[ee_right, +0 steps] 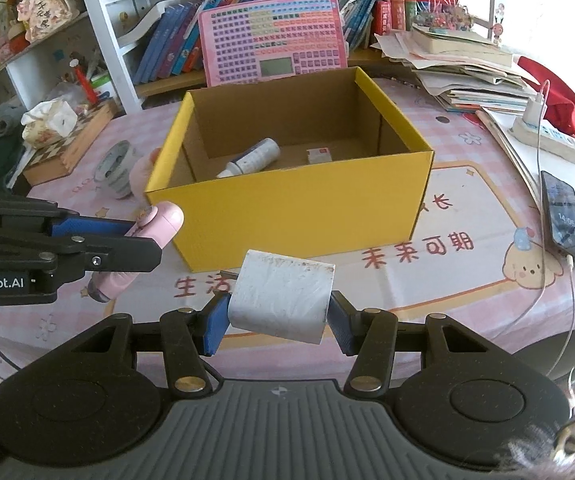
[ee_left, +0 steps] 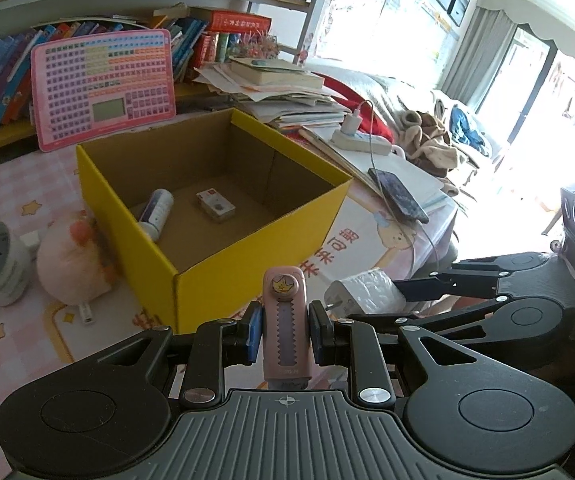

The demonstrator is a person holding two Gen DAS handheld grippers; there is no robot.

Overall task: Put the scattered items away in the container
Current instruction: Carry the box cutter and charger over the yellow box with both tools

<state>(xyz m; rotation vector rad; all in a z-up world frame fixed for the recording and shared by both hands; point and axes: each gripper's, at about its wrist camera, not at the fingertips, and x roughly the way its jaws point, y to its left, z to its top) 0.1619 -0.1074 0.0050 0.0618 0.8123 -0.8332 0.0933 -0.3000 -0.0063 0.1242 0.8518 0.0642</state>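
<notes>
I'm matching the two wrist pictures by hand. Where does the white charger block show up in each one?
Left wrist view: the white charger block sits right of centre, low, clamped in the right gripper.
Right wrist view: bottom centre, between that gripper's blue pads.
Shared landmark: the yellow box behind it.

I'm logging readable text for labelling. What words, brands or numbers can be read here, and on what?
"nRobot.AI", cut off at the frame edge: on the left gripper, seen from the right wrist view.
"14:0", partly cut off: on the phone screen.
Large Chinese characters, upside down: on the pink tablecloth.
Too small or blurred: pink keyboard toy, book spines, the small box and bottle in the yellow box.
</notes>
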